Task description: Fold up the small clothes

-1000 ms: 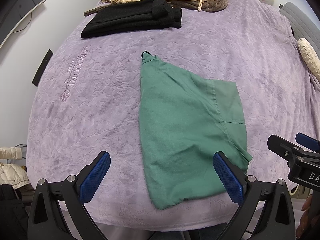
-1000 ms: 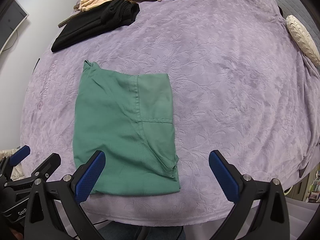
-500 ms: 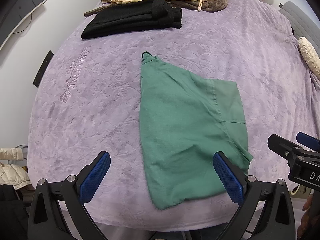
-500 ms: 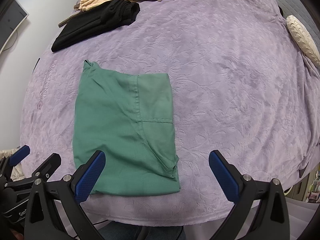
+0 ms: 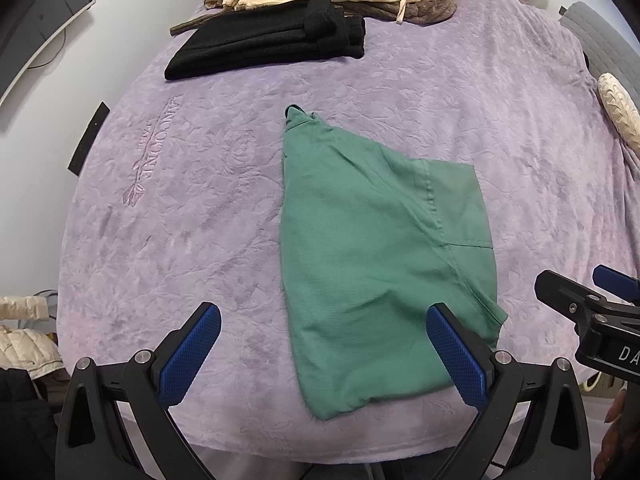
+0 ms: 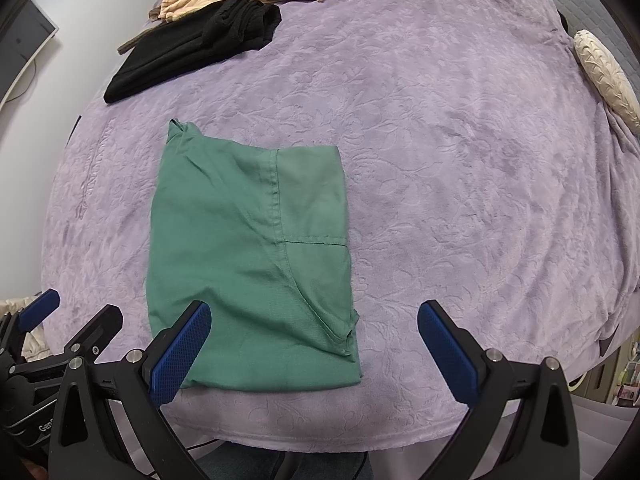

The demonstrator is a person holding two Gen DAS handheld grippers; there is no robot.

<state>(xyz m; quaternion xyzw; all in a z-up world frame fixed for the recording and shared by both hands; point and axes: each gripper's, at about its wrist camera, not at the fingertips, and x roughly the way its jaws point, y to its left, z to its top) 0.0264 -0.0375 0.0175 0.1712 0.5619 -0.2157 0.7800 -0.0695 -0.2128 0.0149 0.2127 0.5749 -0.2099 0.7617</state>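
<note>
Left wrist view: green garment and both hand-held grippers unmoved since earlier

Bed cover: purple, embossed floral, fills centre of both views.
Monitor: upper left, left wrist view; dark screen, white edge.
Cream cushion: upper right, patterned, at cover edge.
Grey pad: upper right, behind cushion.
Puffy jacket: lower left, cream.

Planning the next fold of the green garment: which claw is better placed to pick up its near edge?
Left, probably. The left claw is open with the green garment's near left corner between its fingers. The right claw, also open, straddles the near right corner and mostly bare purple blanket.
</note>
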